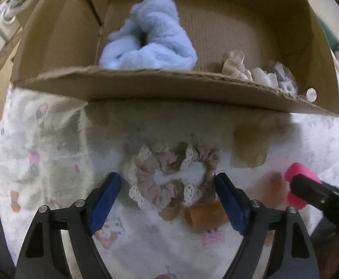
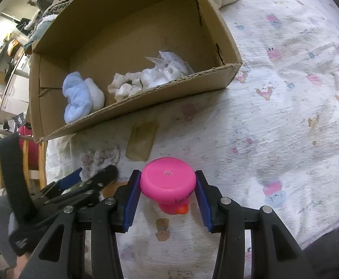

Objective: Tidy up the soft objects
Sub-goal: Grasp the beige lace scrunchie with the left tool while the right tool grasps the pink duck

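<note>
1. Left gripper [image 1: 168, 181]: jaws spread wide, blue pads on either side of a beige lace-trimmed scrunchie [image 1: 173, 174]. The right-hand pad is at the scrunchie's edge, the left-hand pad just beside it; no squeeze visible.
2. The scrunchie lies flat on a white bedsheet [image 2: 285, 93] with a small cartoon print, near the front wall of a cardboard box [image 1: 169, 88].
3. Right gripper [image 2: 167, 195]: pads pinch a pink rubber toy [image 2: 168, 182] by its round flat face, an orange bit showing beneath.
4. In the box: a fluffy light-blue scrunchie [image 1: 148, 34] at the left, cream scrunchies [image 1: 235, 66] and a clear plastic packet [image 2: 171, 64] toward the right.
5. A tan rectangular piece [image 2: 141, 143] lies on the sheet between box and toy.
</note>
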Demonstrator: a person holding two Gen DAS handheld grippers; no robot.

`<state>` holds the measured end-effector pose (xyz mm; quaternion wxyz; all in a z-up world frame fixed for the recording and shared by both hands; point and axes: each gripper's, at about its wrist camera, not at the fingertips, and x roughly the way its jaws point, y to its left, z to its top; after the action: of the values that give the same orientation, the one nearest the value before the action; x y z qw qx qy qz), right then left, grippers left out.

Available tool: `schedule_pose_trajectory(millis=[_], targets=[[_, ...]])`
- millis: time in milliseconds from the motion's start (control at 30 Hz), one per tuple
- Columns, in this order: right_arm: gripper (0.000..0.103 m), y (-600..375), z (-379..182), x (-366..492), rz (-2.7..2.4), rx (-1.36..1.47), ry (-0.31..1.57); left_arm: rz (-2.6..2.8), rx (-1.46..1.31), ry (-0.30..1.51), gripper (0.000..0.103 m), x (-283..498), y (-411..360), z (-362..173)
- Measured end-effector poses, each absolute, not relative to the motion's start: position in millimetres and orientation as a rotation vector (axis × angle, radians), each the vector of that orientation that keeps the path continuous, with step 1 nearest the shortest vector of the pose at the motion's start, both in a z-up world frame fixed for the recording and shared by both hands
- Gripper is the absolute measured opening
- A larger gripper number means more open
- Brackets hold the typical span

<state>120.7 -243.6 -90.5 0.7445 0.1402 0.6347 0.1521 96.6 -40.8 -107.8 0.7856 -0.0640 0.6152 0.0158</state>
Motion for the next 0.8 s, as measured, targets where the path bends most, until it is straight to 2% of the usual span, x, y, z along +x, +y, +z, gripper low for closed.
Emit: schedule_pose_trajectory(millis=[133,200,267,300,367,433,567,800], targets=[[0.048,-248.2,-88.9,120.8,0.339,0.305,1.387,0.027,-0.117,1.312,0.080,103.3,-45.3,-109.6],[0.048,-249.0,-88.3,121.2,0.337,0.295,1.385,0.034,-0.113,1.319,0.071,107.2,-46.0,-110.6],[0.048,-247.5,-88.3,120.4,0.334,0.295,1.385,0.039,-0.100,1.313,0.054,109.6,-49.1,-111.6],[0.048,-247.2,-88.4,120.2,0.332,0.295,1.384,0.036,-0.097,1.311,0.050,110.0,-49.8,-111.4],[0.048,-246.3,-87.7,120.5,0.329,0.296,1.382,0.039,-0.093,1.304,0.030,109.9,-48.2,-110.4],[0.048,-245.3,-87.0,120.3,0.331,0.298,1.379,0.042,-0.105,1.303,0.021,107.3,-43.0,-110.8],[0.048,-245.2,-86.4,120.3,0.329,0.293,1.379,0.053,-0.149,1.303,0.015,101.8,-29.8,-107.5],[0.048,-246.3,-85.4,118.4,0.327,0.297,1.371,0.099,-0.130,1.312,0.014,88.9,-16.1,-103.2]])
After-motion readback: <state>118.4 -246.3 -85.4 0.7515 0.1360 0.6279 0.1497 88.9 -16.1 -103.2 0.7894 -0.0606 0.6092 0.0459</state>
